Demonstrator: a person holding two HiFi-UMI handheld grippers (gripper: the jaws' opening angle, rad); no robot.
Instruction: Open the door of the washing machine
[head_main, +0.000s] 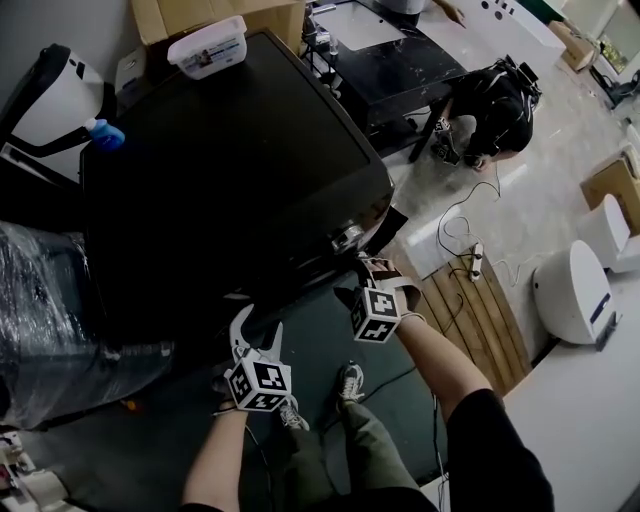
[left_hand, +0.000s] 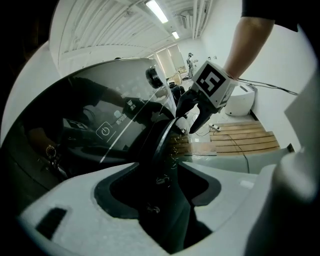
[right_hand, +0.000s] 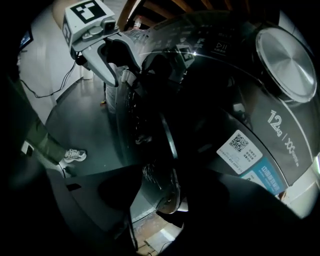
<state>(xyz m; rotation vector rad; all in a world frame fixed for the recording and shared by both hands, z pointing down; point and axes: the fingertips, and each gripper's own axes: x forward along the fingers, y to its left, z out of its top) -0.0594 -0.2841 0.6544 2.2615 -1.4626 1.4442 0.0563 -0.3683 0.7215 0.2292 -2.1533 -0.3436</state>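
Note:
The black washing machine (head_main: 220, 170) stands in front of me, seen from above in the head view. Its round door rim (left_hand: 160, 145) runs between the white jaws of my left gripper (left_hand: 165, 185), with gaps on both sides; the jaws stand open. In the head view that left gripper (head_main: 257, 335) is low at the machine's front. My right gripper (head_main: 358, 280) is higher on the same rim (right_hand: 167, 140), which lies between its dark open jaws (right_hand: 160, 200). Each gripper appears in the other's view: the right gripper (left_hand: 192, 120) and the left gripper (right_hand: 127, 65).
A silver dial (right_hand: 287, 55) and a QR sticker (right_hand: 240, 145) are on the front panel. A plastic box (head_main: 208, 45) and a blue spray bottle (head_main: 105, 133) sit on top. A wrapped bundle (head_main: 50, 320) stands left, a wooden pallet (head_main: 480, 310) right, and a crouching person (head_main: 495, 105) beyond.

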